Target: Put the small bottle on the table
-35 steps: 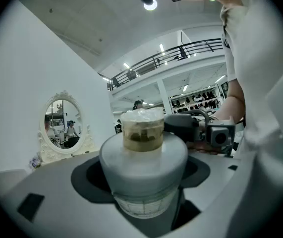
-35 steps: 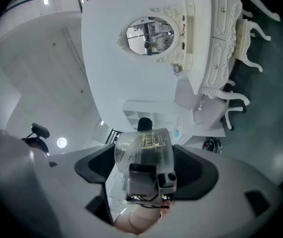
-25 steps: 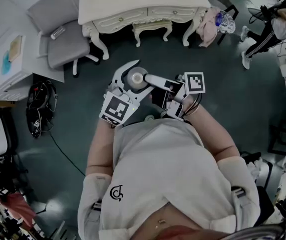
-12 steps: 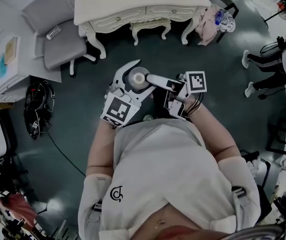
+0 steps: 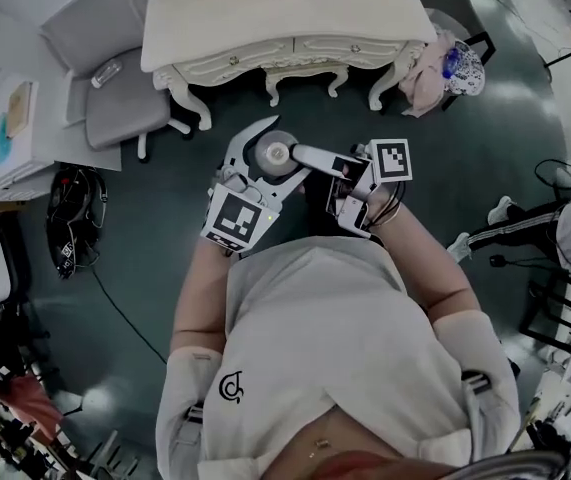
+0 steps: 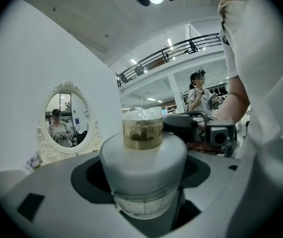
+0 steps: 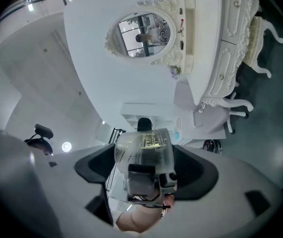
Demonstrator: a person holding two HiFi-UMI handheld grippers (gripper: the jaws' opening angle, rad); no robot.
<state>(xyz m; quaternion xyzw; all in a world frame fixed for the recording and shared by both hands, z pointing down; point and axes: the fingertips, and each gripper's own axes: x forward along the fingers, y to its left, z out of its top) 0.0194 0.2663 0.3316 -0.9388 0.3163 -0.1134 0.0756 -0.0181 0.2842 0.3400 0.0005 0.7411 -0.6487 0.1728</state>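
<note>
My left tongs (image 5: 273,146) stand wide yet full, their dark pads pressed on either side of the small bottle (image 6: 143,165), against its round, frosted white body. My right tongs (image 5: 300,156) reach in from the right and close narrowly on its clear cap (image 6: 142,128), which has a gold band. The bottle hangs upright between the two, over the dark floor (image 5: 165,228) and near of the cream dressing table (image 5: 265,18) with carved, curved legs, not on it.
</note>
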